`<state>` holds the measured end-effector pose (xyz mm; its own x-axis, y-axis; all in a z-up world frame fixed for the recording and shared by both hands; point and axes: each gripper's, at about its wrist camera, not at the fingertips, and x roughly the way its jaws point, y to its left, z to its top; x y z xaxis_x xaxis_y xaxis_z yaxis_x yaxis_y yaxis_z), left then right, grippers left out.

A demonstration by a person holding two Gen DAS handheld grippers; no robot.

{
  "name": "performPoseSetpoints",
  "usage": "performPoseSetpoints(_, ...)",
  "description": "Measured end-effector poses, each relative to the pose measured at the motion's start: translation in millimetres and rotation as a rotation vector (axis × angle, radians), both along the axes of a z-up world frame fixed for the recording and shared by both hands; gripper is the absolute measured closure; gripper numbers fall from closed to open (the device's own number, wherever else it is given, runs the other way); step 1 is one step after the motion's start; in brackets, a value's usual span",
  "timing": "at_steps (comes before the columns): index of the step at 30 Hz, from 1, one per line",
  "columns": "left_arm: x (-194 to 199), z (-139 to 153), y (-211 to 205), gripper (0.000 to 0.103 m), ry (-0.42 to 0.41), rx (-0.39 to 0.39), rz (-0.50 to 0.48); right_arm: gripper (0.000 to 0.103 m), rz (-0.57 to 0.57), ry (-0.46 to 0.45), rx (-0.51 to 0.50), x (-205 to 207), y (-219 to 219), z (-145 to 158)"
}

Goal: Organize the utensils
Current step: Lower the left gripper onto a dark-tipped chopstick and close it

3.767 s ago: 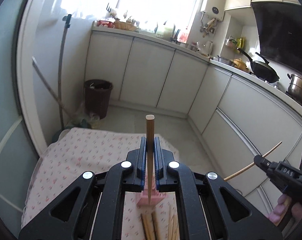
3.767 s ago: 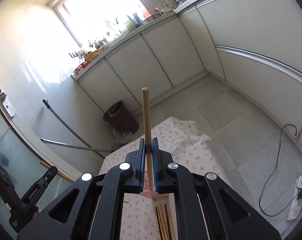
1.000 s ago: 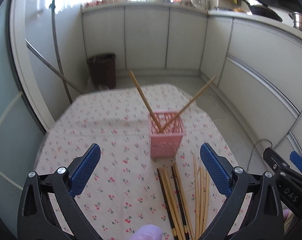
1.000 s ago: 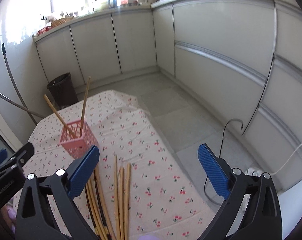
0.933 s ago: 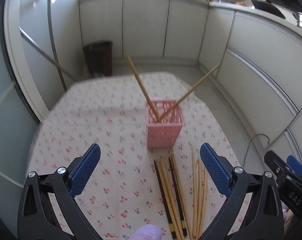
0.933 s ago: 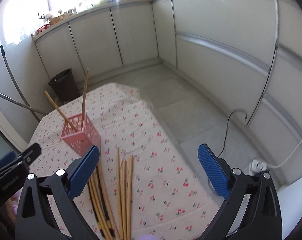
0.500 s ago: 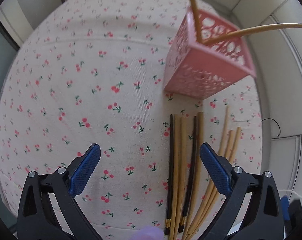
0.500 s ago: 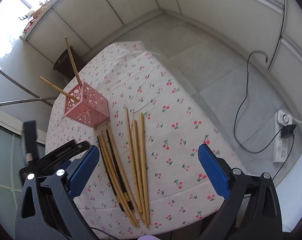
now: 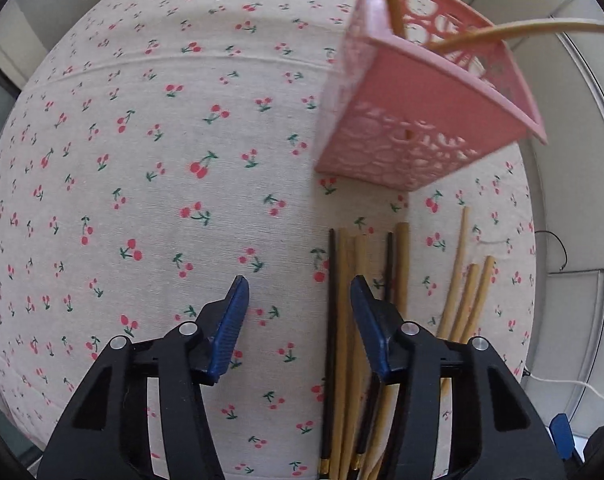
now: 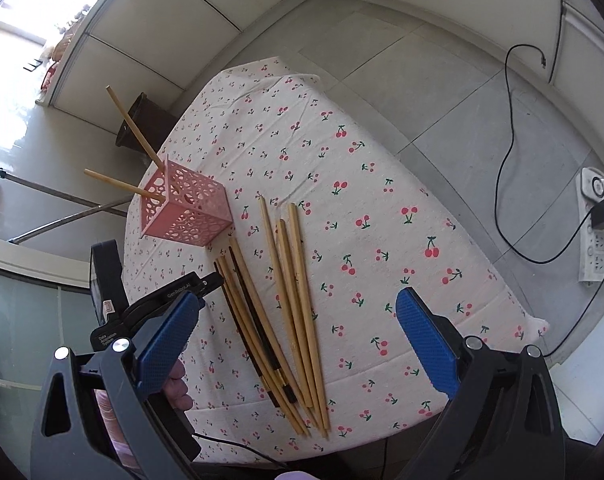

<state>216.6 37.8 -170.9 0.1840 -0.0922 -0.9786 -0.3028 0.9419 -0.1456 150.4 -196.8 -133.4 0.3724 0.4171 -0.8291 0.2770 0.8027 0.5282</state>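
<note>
A pink perforated basket stands on the cherry-print tablecloth with two tan chopsticks leaning in it. Before the basket lie a mixed bundle of dark and tan chopsticks and a bundle of light ones. My left gripper points down at the mixed bundle's left edge. Its jaws are closing with a dark and a tan stick between them, near the right pad and not pinched. My right gripper hangs wide open above both bundles, holding nothing.
The table's near edge drops off just past the chopstick ends. On the floor are a dark bin, a power strip with a black cable, and a mop handle. A person's fingers hold the left tool.
The two chopsticks once gripped now stand in the basket. Both grippers tipped down toward the table. The left sank to the mixed bundle and its jaws narrowed from wide to about half.
</note>
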Motion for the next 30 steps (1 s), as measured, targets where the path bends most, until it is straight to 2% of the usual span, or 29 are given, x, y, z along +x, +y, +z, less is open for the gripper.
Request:
performPoseSetpoints(5, -2.3, -3.4, 16.4, 0.053, 0.008, 0.008, 0.007, 0.007, 0.017, 0.015, 0.002, 1.8, 4.6, -5.0)
performPoseSetpoints(8, 0.3, -6.9, 12.6, 0.053, 0.007, 0.014, 0.002, 0.007, 0.02, 0.018, -0.001, 2.4, 5.0, -6.6)
performPoseSetpoints(15, 9.6, -3.1, -16.4, 0.053, 0.026, 0.096, -0.056, 0.007, 0.025, 0.014, -0.008, 2.2, 5.4, -7.0)
performPoseSetpoints(17, 10.1, -3.5, -26.0, 0.053, 0.031, 0.142, -0.083, 0.007, 0.027, 0.018, 0.002, 2.5, 5.2, -7.6)
performPoseSetpoints(18, 9.9, -3.6, -31.0, 0.057, 0.026, 0.161, -0.093, 0.007, 0.027, 0.022, 0.013, 2.9, 5.0, -8.8)
performPoseSetpoints(19, 9.5, -2.0, -41.3, 0.07, 0.013, 0.167, -0.116, 0.007, 0.028, 0.027, 0.023, 3.1, 5.0, -10.0)
performPoseSetpoints(21, 7.7, 0.5, -53.4, 0.086, 0.001, 0.166, -0.147, 0.007, 0.031, 0.04, 0.051, 2.9, 5.1, -12.9)
performPoseSetpoints(22, 6.8, 1.2, -58.6, 0.09, -0.009, 0.168, -0.161, 0.007, 0.035, 0.043, 0.059, 3.1, 5.6, -13.9)
performPoseSetpoints(24, 4.9, 2.3, -62.3, 0.093, -0.027, 0.149, -0.156, 0.007, 0.05, 0.042, 0.077, 4.1, 9.1, -15.5)
performPoseSetpoints(25, 3.8, 3.0, -57.6, 0.097, -0.036, 0.122, -0.146, 0.007, 0.056, 0.042, 0.084, 4.8, 11.4, -16.3)
performPoseSetpoints(28, -2.3, 0.3, -40.7, 0.099, -0.047, 0.048, -0.137, 0.007, 0.085, 0.031, 0.117, 10.5, 24.4, -20.4)
performPoseSetpoints(30, -9.0, 1.0, -31.7, 0.099, -0.051, 0.058, -0.142, 0.007, 0.127, 0.026, 0.133, 17.0, 38.9, -26.2)
